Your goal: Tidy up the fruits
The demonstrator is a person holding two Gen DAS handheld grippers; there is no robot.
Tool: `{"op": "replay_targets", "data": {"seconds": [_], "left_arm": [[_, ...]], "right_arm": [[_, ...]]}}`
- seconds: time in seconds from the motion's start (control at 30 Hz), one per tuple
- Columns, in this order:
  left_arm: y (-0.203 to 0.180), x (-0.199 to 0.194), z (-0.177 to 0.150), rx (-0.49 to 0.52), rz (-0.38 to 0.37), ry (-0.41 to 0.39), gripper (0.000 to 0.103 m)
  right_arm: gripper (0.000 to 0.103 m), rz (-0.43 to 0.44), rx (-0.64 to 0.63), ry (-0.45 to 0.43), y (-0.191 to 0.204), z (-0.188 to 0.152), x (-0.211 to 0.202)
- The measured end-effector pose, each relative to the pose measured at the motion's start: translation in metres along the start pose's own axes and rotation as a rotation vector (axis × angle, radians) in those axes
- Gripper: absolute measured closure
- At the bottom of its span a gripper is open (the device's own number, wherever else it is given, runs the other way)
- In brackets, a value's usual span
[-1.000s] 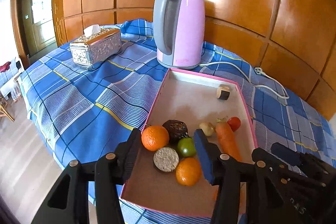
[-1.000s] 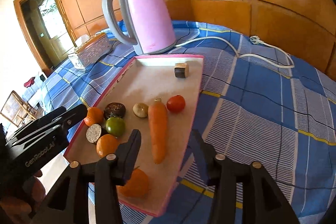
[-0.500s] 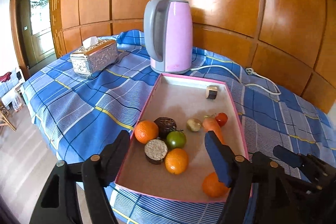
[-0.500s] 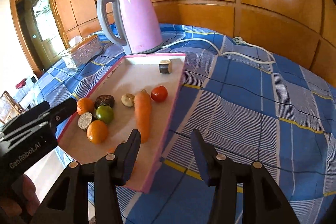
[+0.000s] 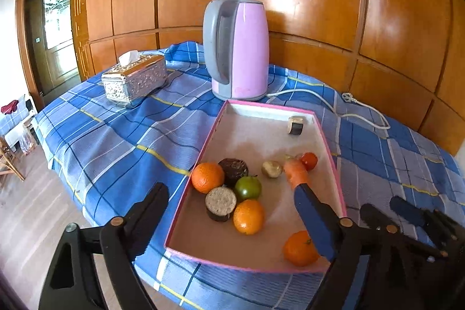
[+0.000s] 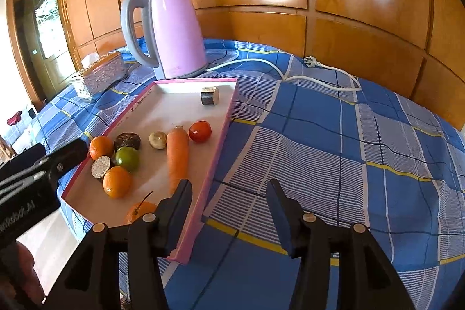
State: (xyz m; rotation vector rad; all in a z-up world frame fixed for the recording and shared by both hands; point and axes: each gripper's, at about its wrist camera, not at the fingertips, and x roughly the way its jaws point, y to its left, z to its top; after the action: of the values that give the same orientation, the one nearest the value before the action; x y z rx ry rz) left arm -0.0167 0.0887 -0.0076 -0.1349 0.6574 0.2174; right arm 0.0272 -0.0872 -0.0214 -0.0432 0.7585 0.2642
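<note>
A pink-rimmed tray (image 5: 271,106) (image 6: 222,132) on the blue checked tablecloth holds three oranges (image 5: 207,177), a green fruit (image 5: 248,187) (image 6: 127,158), a carrot (image 6: 177,153) (image 5: 294,171), a red tomato (image 6: 200,131) (image 5: 308,160), a pale bulb (image 6: 157,139), dark round pieces (image 5: 233,167) and a small block (image 5: 295,125) at the far end. My left gripper (image 5: 231,207) is open and empty, above the tray's near end. My right gripper (image 6: 229,199) is open and empty over the tray's right rim. The carrot's near end is hidden behind a finger.
A pink and grey electric kettle (image 5: 237,48) (image 6: 168,31) stands behind the tray, its white cord (image 6: 290,71) trailing right across the cloth. A silver tissue box (image 5: 135,80) sits at the back left. Wood panelling lies behind; the table edge and floor fall away at left.
Both grippers have pulled back and up from the tray. The left jaws have widened. The fruits have not moved.
</note>
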Motion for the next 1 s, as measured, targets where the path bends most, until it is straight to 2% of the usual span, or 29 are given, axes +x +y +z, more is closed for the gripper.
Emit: {"op": "replay_targets", "data": {"seconds": [0.27, 1.0], "left_arm": [[-0.007, 0.007, -0.008, 0.019, -0.008, 0.025, 0.012], [-0.008, 0.005, -0.007, 0.011, -0.019, 0.027, 0.012]], "right_arm": [[0.049, -0.006, -0.03, -0.013, 0.006, -0.005, -0.001], [0.049, -0.015, -0.044, -0.017, 0.01, -0.005, -0.004]]}}
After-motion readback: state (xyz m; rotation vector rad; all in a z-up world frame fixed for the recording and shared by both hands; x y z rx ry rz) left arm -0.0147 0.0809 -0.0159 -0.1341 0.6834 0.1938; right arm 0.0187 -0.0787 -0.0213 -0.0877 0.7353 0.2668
